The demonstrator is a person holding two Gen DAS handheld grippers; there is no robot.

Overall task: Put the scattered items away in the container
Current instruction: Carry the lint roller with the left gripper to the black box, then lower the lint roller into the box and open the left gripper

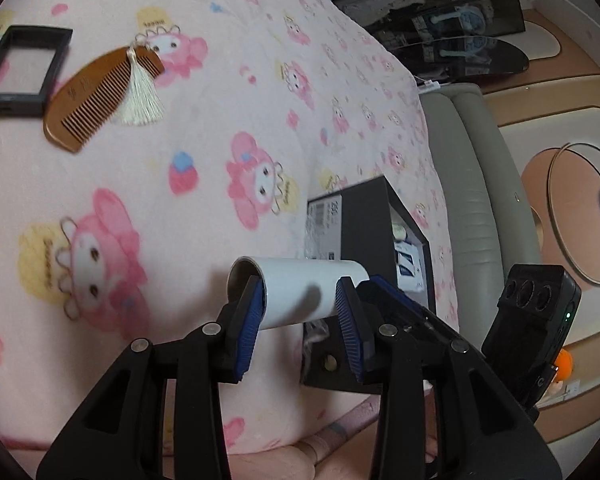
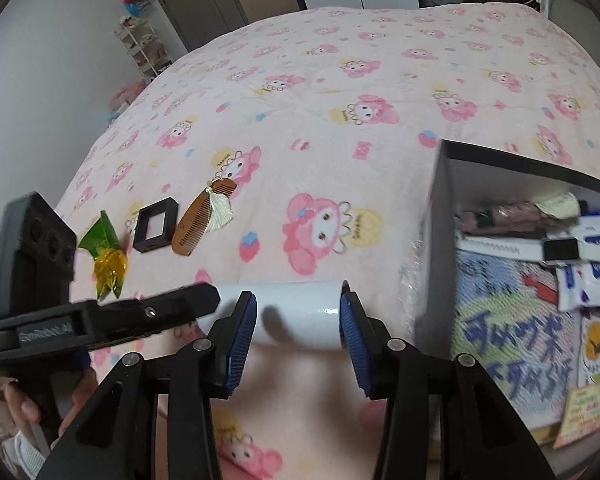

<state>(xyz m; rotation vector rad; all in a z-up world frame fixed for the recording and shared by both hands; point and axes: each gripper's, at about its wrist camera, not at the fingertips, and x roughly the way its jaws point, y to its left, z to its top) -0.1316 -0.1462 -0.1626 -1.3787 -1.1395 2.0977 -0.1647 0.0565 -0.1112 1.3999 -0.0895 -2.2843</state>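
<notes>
A white roll (image 1: 300,294) lies sideways across both grippers, above the pink blanket. My left gripper (image 1: 300,308) has its blue pads at the roll's two ends. My right gripper (image 2: 298,322) does the same from the other side, its pads (image 2: 242,334) at the ends of the roll (image 2: 296,312). Which one bears it I cannot tell. The dark box (image 2: 440,216), the container, stands just right of the roll with packets and papers inside. A wooden comb with tassel (image 2: 204,218), a small black frame (image 2: 156,229) and a green-yellow wrapped item (image 2: 106,264) lie on the blanket.
The comb (image 1: 100,96) and the black frame (image 1: 24,68) lie far left in the left wrist view. The box (image 1: 364,240) sits near the bed's edge, beside a padded grey headboard (image 1: 472,200). A shelf rack (image 2: 140,46) stands by the far wall.
</notes>
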